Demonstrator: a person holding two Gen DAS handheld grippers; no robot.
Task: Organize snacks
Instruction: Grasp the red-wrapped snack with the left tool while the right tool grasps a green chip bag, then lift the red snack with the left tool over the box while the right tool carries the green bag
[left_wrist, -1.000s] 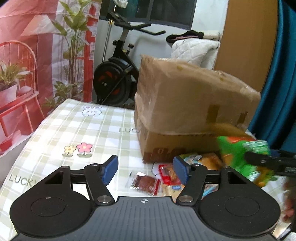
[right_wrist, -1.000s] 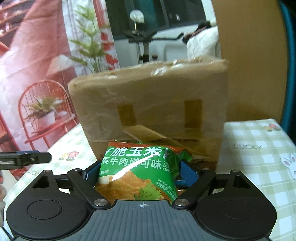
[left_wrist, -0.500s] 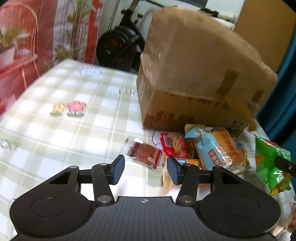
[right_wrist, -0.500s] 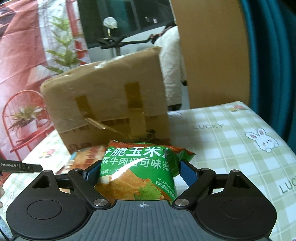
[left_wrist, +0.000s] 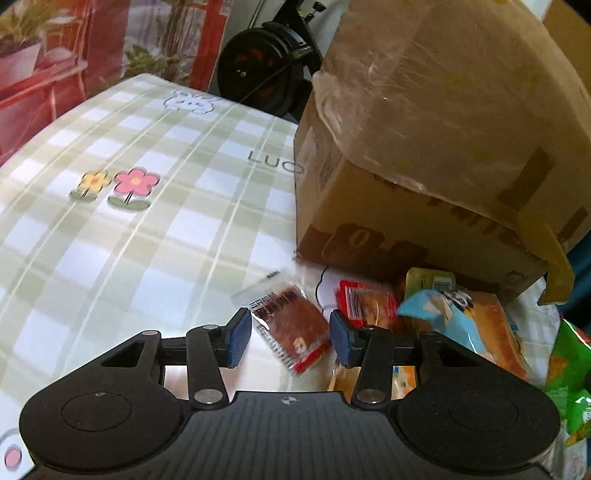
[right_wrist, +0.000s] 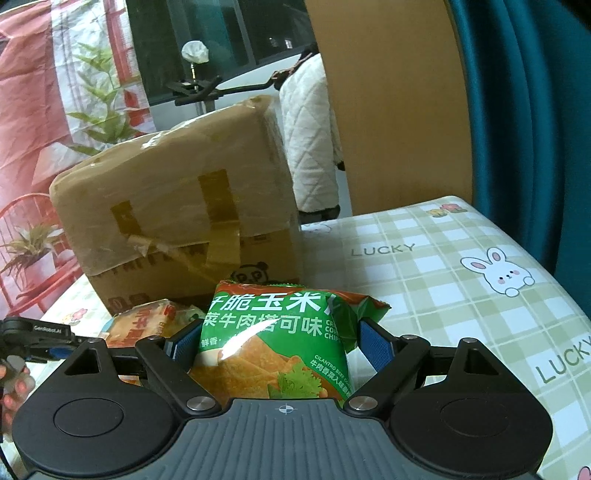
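My left gripper (left_wrist: 291, 339) hangs low over the snack pile, pointing down. Its jaws are closing, with a brown clear-wrapped packet (left_wrist: 295, 317) lying on the table between the blue pads (left_wrist: 239, 338); the pads do not press it. A red packet (left_wrist: 364, 301) and a blue bread pack (left_wrist: 469, 321) lie just to the right. My right gripper (right_wrist: 280, 339) is shut on a green corn chips bag (right_wrist: 273, 332), held above the table in front of the cardboard box (right_wrist: 177, 206). That bag shows at the left wrist view's right edge (left_wrist: 569, 376).
The taped cardboard box (left_wrist: 424, 147) stands behind the pile on the green checked tablecloth (left_wrist: 129, 240). An exercise bike (left_wrist: 258, 74) stands beyond the table's far edge. A blue curtain (right_wrist: 524, 129) hangs at the right. A person's hand (right_wrist: 14, 387) holds the left gripper.
My left gripper came down toward the snack pile and its jaws narrowed around the brown packet. My right gripper carried the green bag sideways, right of the box.
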